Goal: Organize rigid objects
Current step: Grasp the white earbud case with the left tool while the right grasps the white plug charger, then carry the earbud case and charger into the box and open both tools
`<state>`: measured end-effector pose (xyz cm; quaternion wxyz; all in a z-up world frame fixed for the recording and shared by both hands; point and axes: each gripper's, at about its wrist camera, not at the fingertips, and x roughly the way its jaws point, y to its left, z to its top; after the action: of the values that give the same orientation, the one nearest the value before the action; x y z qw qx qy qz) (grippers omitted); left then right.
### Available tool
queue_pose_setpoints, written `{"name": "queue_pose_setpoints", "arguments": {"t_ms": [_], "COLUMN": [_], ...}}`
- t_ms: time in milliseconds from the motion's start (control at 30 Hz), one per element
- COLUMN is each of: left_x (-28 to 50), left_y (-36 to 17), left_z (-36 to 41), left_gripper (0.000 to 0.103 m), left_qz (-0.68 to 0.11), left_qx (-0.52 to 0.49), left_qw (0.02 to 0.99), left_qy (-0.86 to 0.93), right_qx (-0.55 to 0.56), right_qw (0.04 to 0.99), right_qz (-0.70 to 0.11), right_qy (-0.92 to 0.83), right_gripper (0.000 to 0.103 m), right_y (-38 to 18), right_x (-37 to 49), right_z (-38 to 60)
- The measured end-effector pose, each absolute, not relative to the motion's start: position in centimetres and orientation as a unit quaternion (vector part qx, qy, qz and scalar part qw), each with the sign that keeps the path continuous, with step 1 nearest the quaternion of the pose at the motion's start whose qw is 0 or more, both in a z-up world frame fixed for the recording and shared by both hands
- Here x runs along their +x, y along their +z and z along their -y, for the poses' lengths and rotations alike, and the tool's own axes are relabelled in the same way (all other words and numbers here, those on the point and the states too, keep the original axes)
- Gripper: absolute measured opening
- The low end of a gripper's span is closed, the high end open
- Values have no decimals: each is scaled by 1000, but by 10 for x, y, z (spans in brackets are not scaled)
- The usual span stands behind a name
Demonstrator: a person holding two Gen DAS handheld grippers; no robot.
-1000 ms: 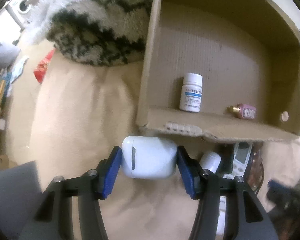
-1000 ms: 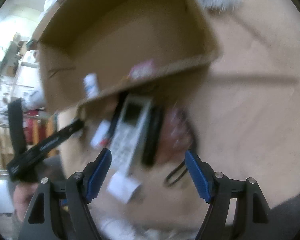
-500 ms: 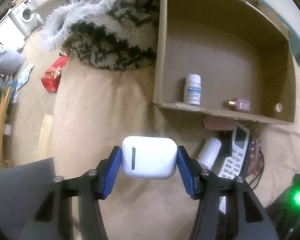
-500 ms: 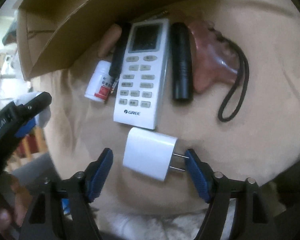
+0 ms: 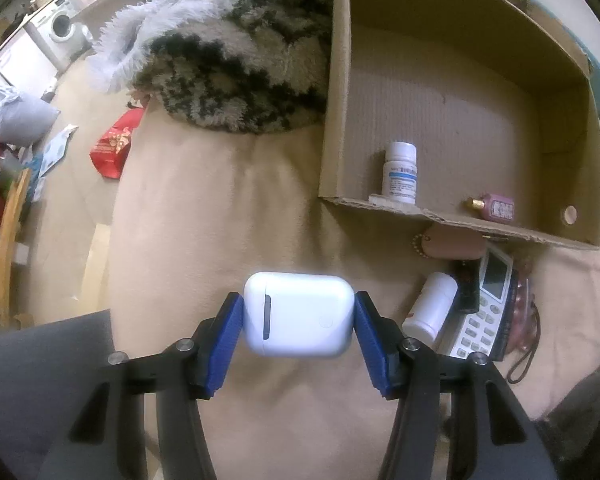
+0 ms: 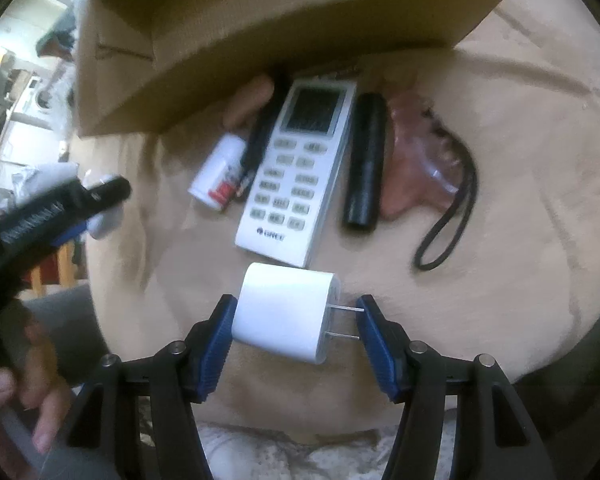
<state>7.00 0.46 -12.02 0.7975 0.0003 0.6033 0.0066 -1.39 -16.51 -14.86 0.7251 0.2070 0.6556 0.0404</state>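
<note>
My left gripper (image 5: 299, 320) is shut on a white earbud case (image 5: 298, 314) and holds it above the beige cloth, short of the cardboard box (image 5: 336, 128). The box holds a white pill bottle (image 5: 399, 172) and a small pink bottle (image 5: 496, 206). My right gripper (image 6: 294, 322) is closed around a white plug charger (image 6: 286, 312); its left pad touches the body and the prongs reach the right pad. Just beyond lie a white remote (image 6: 300, 172), a black cylinder (image 6: 366, 160), a small white bottle (image 6: 220, 174) and a pink pouch (image 6: 420, 160).
A fluffy black-and-white blanket (image 5: 228, 52) lies left of the box. The box wall (image 6: 260, 36) overhangs the items in the right wrist view. A red packet (image 5: 112, 148) lies on the floor at left. The left gripper's handle (image 6: 48, 216) and a hand show at left.
The left gripper pulled back from the box with the earbud case. The right gripper moved down to the charger and narrowed around it.
</note>
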Motion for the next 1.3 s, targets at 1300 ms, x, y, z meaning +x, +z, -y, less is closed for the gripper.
{"name": "queue_pose_setpoints", "arguments": {"t_ms": [1300], "left_x": [144], "left_y": [-46], "left_z": [79], "left_gripper": [52], "left_qz": [-535], "left_qx": [85], "left_qw": [838], "left_qy": [-69], "right_qx": [140], "right_qw": [821], "right_qz": [-546], "right_qy": [88], "right_gripper": [64], "right_y": [-60], "right_x": [151], "right_z": [260]}}
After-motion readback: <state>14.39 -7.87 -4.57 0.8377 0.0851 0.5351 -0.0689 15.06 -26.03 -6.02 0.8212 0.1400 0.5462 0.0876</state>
